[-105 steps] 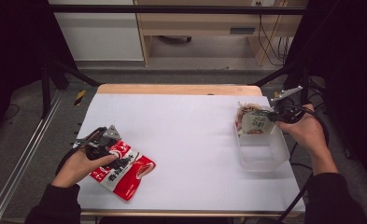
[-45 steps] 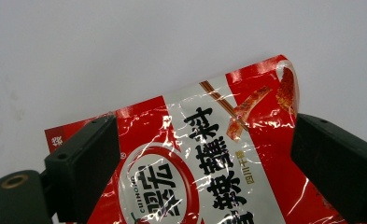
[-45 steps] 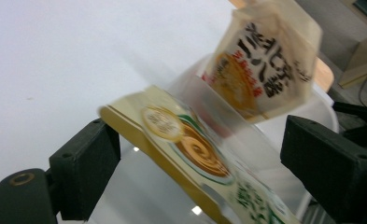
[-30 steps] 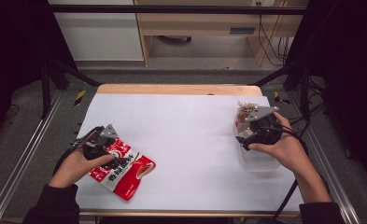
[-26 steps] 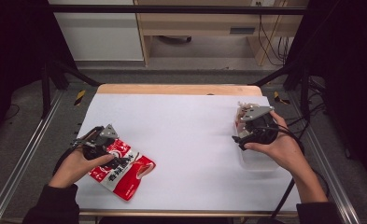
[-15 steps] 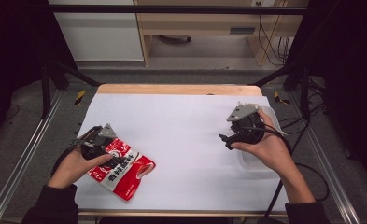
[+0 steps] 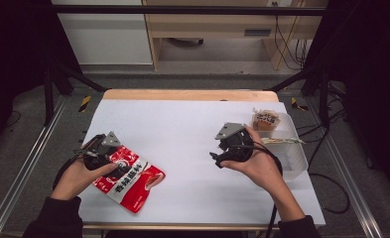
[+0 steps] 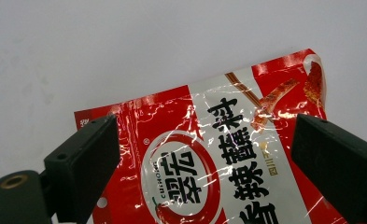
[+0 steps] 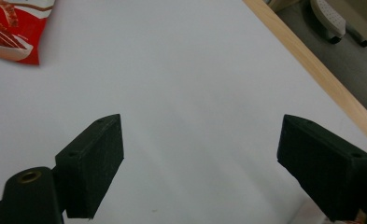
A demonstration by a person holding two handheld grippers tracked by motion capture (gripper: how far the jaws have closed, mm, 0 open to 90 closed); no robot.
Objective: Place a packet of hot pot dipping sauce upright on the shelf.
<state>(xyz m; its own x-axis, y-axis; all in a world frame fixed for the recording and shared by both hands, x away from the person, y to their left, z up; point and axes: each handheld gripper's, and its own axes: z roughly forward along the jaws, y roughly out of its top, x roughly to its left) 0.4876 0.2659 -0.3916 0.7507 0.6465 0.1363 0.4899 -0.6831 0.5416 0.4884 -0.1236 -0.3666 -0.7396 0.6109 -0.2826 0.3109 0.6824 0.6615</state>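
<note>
Red snack pouch (image 7: 129,179): lies flat at the near left of the white table (image 7: 182,124), printed face up, one corner angled toward the near edge; large black characters on a white and red front show in the left gripper view (image 8: 218,158).
Left gripper (image 7: 96,151): held in the person's left hand (image 7: 76,176) at the far left end of the pouch; in its own view the jaws stand wide apart above the pouch, one to each side of the print, with no pad pressing on it.
Right gripper (image 7: 217,159): held in the right hand (image 7: 257,163) over bare table right of centre, jaws pointing left toward the pouch; the jaws stand wide apart with nothing between them and have just been closing a little.
Clear plastic bin (image 7: 294,158): at the right edge of the table, just behind the right hand.
Small brown snack packet (image 7: 265,120): at the far end of the bin, leaning upright.
Flat wrapped packet (image 7: 282,141): lies across the bin, nearer than the brown one.
</note>
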